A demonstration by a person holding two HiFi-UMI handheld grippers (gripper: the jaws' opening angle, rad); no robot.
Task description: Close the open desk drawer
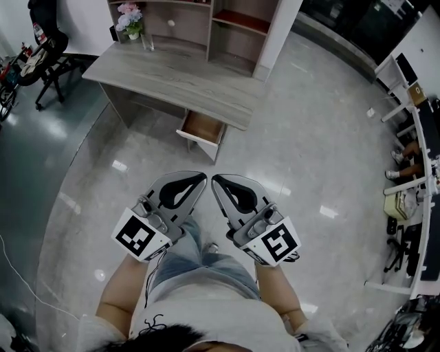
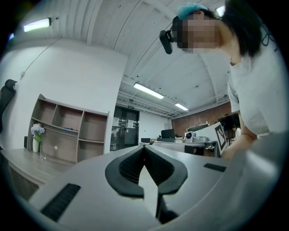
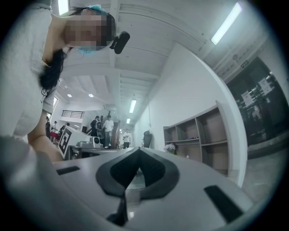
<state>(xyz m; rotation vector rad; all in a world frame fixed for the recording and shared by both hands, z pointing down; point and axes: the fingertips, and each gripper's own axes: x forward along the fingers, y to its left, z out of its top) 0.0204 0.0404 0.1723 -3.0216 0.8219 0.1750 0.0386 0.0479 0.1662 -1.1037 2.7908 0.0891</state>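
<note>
A grey wooden desk (image 1: 172, 79) stands ahead in the head view, with one drawer (image 1: 202, 130) pulled out under its right end; the drawer has a white front and a brown inside. My left gripper (image 1: 201, 178) and right gripper (image 1: 216, 180) hang side by side well short of the drawer, over the shiny floor, tips near each other. Both are shut with nothing between the jaws. In the left gripper view the left gripper (image 2: 144, 147) points level across the room past the desk (image 2: 22, 164). In the right gripper view the right gripper (image 3: 137, 150) also points level.
A shelf unit (image 1: 206, 24) with a vase of flowers (image 1: 130, 19) stands on the desk's back. A black chair (image 1: 45, 48) is at the far left. Office desks and seated people (image 1: 409, 161) line the right edge. Glossy floor (image 1: 309, 144) lies between me and the desk.
</note>
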